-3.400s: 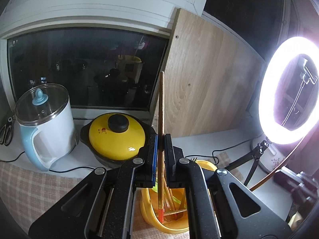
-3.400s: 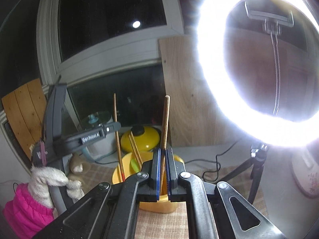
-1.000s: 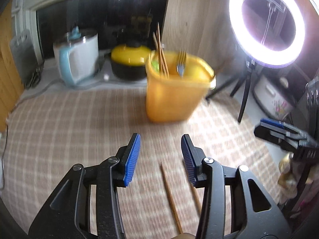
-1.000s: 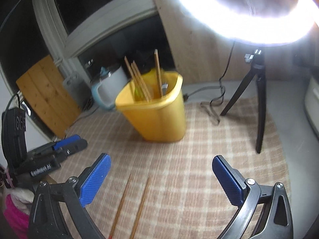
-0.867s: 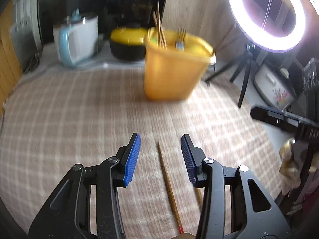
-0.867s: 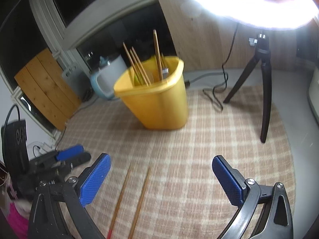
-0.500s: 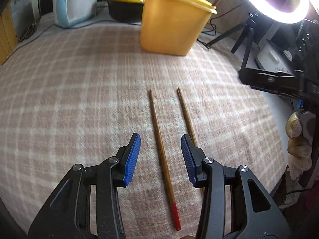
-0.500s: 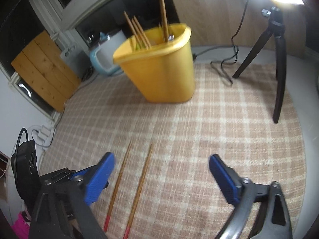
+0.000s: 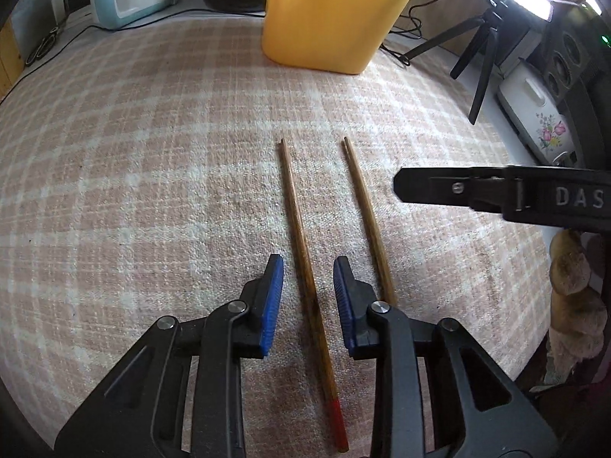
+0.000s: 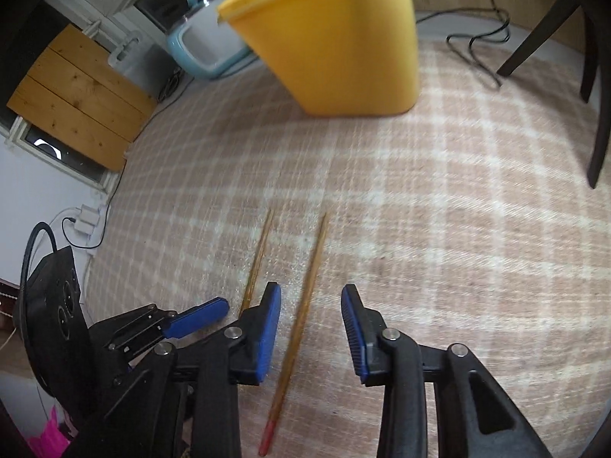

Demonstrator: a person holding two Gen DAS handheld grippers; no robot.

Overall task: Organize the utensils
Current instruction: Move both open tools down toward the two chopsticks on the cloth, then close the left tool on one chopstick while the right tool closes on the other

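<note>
Left gripper point(image 9: 308, 267) sitting open, straddling the left red-tipped wooden chopstick point(image 9: 301, 236). Right gripper point(image 10: 311, 297) open, straddling the right wooden chopstick point(image 10: 305, 313). Both lying near on checked cloth point(image 9: 133, 152); yellow plastic bin point(image 9: 332, 15) far.

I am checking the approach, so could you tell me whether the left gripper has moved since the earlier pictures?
Yes. The left gripper has come down and back from the yellow bin, and now straddles a chopstick on the cloth.

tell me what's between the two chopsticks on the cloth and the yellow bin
Nothing: in the left wrist view only bare checked cloth lies between the chopsticks and the yellow bin.
</note>
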